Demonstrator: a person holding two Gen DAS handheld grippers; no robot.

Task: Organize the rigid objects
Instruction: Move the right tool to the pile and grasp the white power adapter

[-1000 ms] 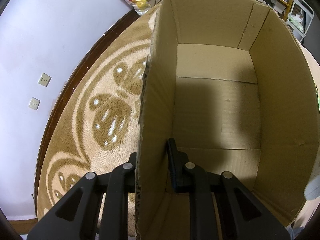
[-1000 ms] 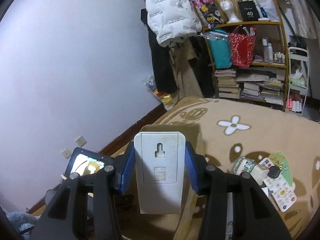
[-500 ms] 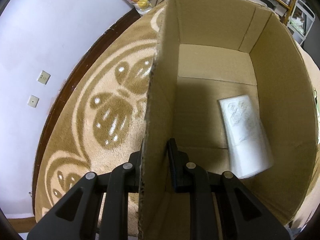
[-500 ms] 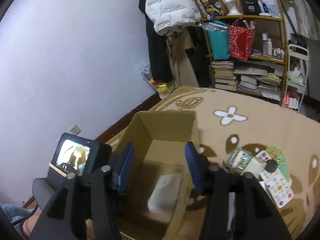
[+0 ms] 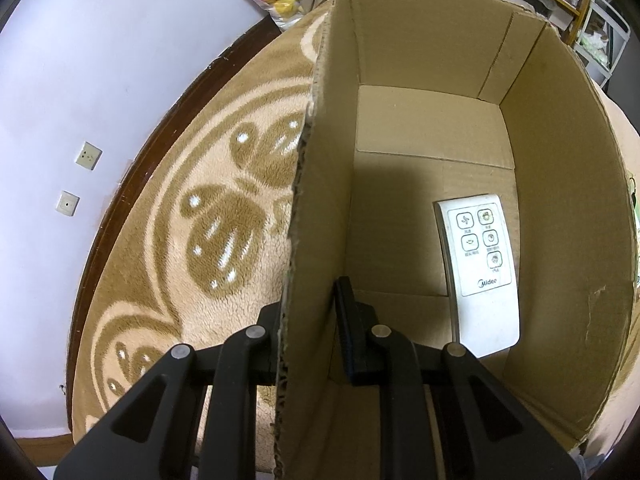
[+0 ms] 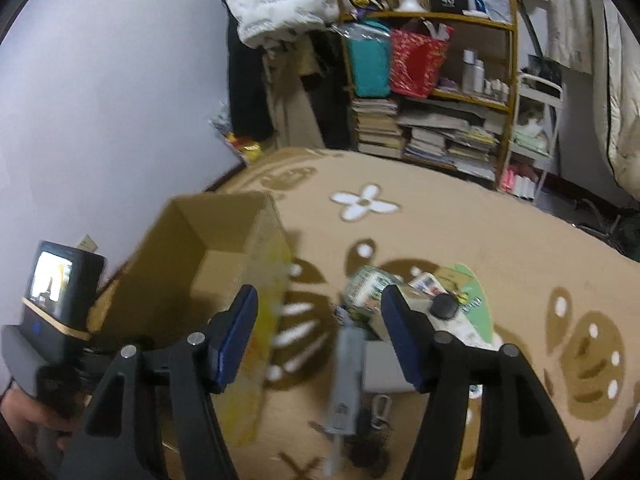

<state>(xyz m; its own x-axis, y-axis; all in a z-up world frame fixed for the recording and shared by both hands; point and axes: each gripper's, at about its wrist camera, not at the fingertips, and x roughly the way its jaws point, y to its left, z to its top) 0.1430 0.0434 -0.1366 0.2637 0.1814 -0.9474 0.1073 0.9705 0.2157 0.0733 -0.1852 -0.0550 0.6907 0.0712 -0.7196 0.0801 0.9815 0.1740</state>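
White remote control [image 5: 478, 268] lying flat, buttons up, on the floor of the open cardboard box [image 5: 560, 216], close to the box's right wall and well apart from the left wall. Left tool [image 5: 308, 320] clenched on the left wall of the box, one finger outside over the carpet [image 5: 224, 216] and one inside, steadying the carton; the remote lies ahead and to the right of this tool, not touching it. Right tool [image 6: 320, 340] released, jaws wide with nothing between them, held above the carpet just beside the box and over the pile of loose items [image 6: 404, 300] awaiting sorting; the remote is not visible from this side. The pile is motion-blurred: a printed round tin and a pale block with a black knob can be made out, while the long grey object [image 6: 346, 376] in the foreground may be a pen or similar tool, which cannot be told with certainty. Risks, as judged: the thin wall may buckle or the box tip if the left tool pulls sideways; the next item, let fall from height, could strike the remote; crowded items may cause the right tool to seize two at once or knock one away.
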